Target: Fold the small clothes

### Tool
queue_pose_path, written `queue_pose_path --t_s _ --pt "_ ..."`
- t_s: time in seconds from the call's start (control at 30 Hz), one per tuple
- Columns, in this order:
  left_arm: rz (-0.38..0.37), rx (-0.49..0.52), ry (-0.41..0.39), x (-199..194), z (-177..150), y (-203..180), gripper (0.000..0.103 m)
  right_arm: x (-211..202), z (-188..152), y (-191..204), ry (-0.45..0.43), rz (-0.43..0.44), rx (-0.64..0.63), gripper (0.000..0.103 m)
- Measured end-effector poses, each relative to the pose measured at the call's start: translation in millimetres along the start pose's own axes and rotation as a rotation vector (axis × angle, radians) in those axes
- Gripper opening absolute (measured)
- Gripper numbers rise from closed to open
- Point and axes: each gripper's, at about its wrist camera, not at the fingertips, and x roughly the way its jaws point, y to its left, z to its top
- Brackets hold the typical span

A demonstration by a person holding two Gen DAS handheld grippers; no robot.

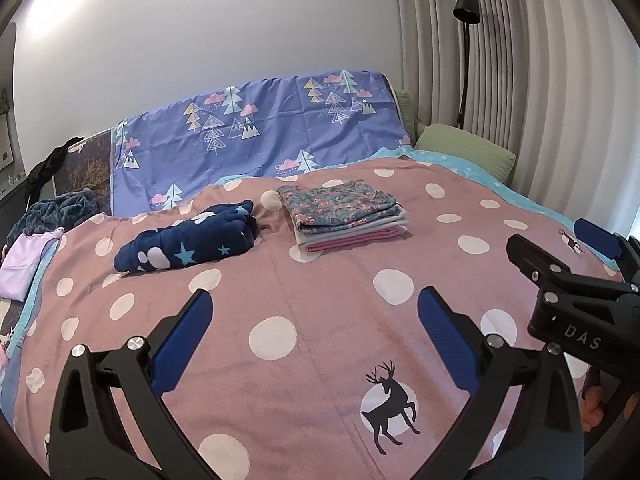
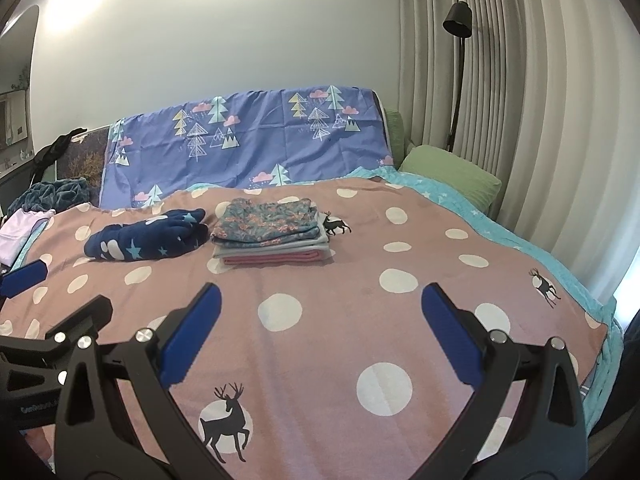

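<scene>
Your left gripper (image 1: 314, 336) hangs over the near part of the bed, jaws spread wide w/ nothing between them, only the pink dotted blanket (image 1: 320, 280) showing through the gap. Same w/ your right gripper (image 2: 320, 330): jaws wide apart, nothing held, blanket under it. In the left wrist view the right gripper also shows at the right edge, jaws apart there too; in the right wrist view the left one shows at the left edge.

Take the folded stack (image 1: 346, 214) as your landmark. It sits on the blanket toward the far side of the bed, well apart from both grippers. Floral piece on top, grey layers under it, pink piece at the bottom, edges roughly squared.

Just left of the stack lies the navy star garment (image 1: 188, 244), bunched up and not flat, near the stack; can't tell if they touch. Further left of the stack, at the bed's edge, a lilac garment (image 1: 24, 264), and behind that a dark teal fleece heap (image 1: 56, 212).

Behind the stack, a purple sheet w/ tree print (image 1: 260, 132) is draped upright across the bed head. Right of the stack and further back, a green pillow (image 1: 466, 152), then a black floor lamp (image 1: 466, 8) against the pleated curtain (image 1: 540, 80).
</scene>
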Motion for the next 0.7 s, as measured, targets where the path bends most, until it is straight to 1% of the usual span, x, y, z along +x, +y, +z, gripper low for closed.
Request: queue_pose_path --t_s 0.4,0.7 --pt "-0.02 0.013 0.026 3.4 -4.6 -4.6 0.102 2.7 -4.4 -1.6 0.012 -0.007 -0.003 0.101" --pt "-0.023 0.014 0.029 4.2 -5.7 -4.0 0.102 3.2 -4.3 -1.8 0.012 -0.008 -0.004 0.101"
